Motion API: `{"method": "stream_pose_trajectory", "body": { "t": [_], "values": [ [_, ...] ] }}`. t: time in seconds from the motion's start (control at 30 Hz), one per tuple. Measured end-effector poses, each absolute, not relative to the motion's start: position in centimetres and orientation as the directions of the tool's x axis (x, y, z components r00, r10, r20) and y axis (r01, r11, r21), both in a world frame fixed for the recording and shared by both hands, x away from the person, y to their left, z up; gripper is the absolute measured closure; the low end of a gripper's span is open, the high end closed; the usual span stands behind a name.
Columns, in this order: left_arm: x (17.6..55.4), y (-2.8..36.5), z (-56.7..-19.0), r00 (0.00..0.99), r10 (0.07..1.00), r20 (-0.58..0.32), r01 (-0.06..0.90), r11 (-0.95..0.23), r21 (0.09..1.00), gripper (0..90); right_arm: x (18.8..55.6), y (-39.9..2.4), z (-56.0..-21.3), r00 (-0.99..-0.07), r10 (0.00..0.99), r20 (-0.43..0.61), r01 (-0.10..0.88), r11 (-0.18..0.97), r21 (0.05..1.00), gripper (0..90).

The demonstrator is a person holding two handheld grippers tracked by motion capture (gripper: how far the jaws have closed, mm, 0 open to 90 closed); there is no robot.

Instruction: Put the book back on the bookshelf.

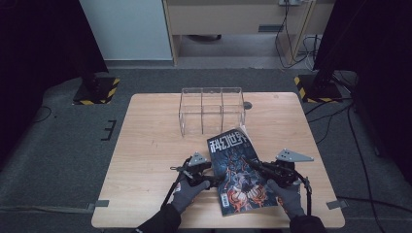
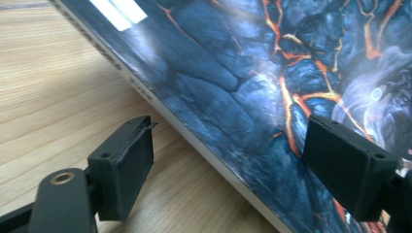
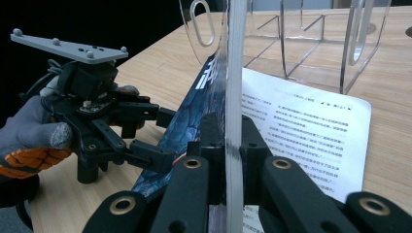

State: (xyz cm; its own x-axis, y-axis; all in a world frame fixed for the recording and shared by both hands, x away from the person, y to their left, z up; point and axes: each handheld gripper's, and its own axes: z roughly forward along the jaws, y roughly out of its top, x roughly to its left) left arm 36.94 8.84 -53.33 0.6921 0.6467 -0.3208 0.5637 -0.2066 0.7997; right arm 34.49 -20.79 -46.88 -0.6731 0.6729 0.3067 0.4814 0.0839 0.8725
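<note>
We hold the magazine [image 1: 236, 171] just before the clear rack [image 1: 212, 110], our right gripper [image 3: 228, 145] clamped on its lifted cover. Our left gripper [image 2: 228, 160], jaws apart, straddles its spine edge, long axis aimed toward that rack.

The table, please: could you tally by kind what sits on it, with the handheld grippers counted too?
Magazine: 1
Clear acrylic rack: 1
Grippers, left gripper and right gripper: 2
Total: 4
</note>
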Motion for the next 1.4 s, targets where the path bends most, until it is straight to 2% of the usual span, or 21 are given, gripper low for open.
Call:
{"method": "stream_pose_trajectory", "body": {
  "t": [0.73,1.07,1.17,1.23,1.4],
  "values": [
    [38.4,7.0,-53.8,0.721,0.556,-0.413,0.591,-0.184,0.785,18.8,34.4,-21.1,-46.7,-0.686,0.662,0.302,0.462,0.076,0.884,84.7],
    [38.3,7.2,-53.7,0.722,0.547,-0.424,0.591,-0.169,0.789,30.4,34.5,-21.5,-46.8,-0.683,0.661,0.312,0.468,0.068,0.881,84.6],
    [38.2,6.9,-53.6,0.74,0.51,-0.439,0.587,-0.17,0.792,32.7,34.5,-21.6,-46.7,-0.687,0.652,0.32,0.465,0.057,0.883,84.7],
    [38.1,6.6,-53.7,0.745,0.514,-0.424,0.58,-0.187,0.793,29.3,34.4,-21.4,-46.7,-0.695,0.642,0.323,0.463,0.058,0.884,84.7],
    [38.0,6.8,-53.5,0.734,0.529,-0.427,0.585,-0.173,0.792,35.1,34.5,-21.5,-46.8,-0.686,0.65,0.328,0.471,0.053,0.88,84.7]
  ]
}}
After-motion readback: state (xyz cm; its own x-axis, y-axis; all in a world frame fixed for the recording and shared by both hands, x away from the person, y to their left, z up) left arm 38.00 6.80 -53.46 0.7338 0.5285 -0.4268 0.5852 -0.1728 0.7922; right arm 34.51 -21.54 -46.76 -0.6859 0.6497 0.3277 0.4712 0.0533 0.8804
